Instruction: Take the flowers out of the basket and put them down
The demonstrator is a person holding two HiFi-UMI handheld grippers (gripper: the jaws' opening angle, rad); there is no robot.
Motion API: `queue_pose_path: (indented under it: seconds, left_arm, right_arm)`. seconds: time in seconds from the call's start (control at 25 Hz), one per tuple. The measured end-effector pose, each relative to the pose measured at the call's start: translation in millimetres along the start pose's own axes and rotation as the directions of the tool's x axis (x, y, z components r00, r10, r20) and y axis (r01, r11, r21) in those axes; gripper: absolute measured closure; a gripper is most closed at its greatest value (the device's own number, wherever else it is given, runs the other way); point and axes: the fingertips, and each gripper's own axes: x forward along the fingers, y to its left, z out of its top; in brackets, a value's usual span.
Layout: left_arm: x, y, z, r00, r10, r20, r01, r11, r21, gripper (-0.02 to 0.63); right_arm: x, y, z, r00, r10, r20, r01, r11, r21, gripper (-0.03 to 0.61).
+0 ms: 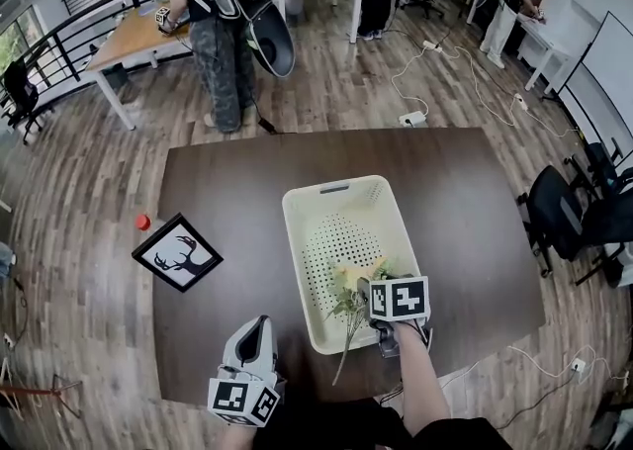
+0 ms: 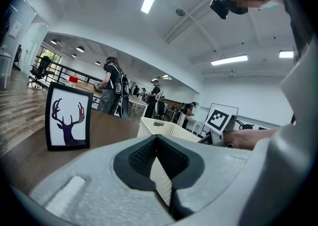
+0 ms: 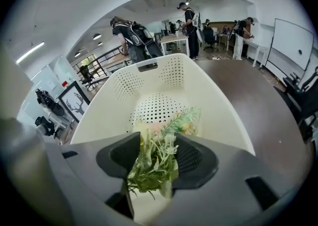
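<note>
Flowers (image 3: pixel 151 168) filled the gap of the right tool (image 3: pixel 158 144), whose pads were clenched on the leafy bunch, low at the near end of the white basket (image 1: pixel 307 230) on the dark bench (image 1: pixel 455 201). One stem trailed over the near rim, so lifting straight up before swinging aside looked wisest. The left tool (image 2: pixel 157 143) waited closed and empty near the deer picture (image 1: pixel 178 252).

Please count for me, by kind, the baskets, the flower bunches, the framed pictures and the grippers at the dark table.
basket: 1
flower bunch: 1
framed deer picture: 1
grippers: 2, the left gripper and the right gripper
Total: 5
</note>
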Motion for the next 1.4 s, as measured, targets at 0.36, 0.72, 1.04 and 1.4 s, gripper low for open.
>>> queue_pose_path:
  seconds: [0.36,0.72,1.04,1.4]
  left_arm:
    - [9,-5,-7,1.000,-0.012,-0.029,0.013,1.000,0.028,0.611]
    - [10,-8,-10,0.999,-0.029,-0.046,0.032,0.998,0.053,0.611]
    - [5,-15,-11,0.998,-0.042,-0.055,0.046,0.996,0.072,0.610]
    - [-3,-12,-20,0.996,-0.050,-0.079,0.055,0.997,0.061,0.611]
  right_arm:
    - [10,3,2,0.999,0.043,-0.005,-0.042,0.999,0.018,0.456]
    - [-12,14,15,0.982,0.075,0.175,-0.071,0.997,-0.030,0.534]
    - [-31,20,19,0.962,0.112,0.251,-0.103,0.993,-0.049,0.538]
    - [-40,21,19,0.943,0.108,0.315,-0.106,0.994,-0.025,0.535]
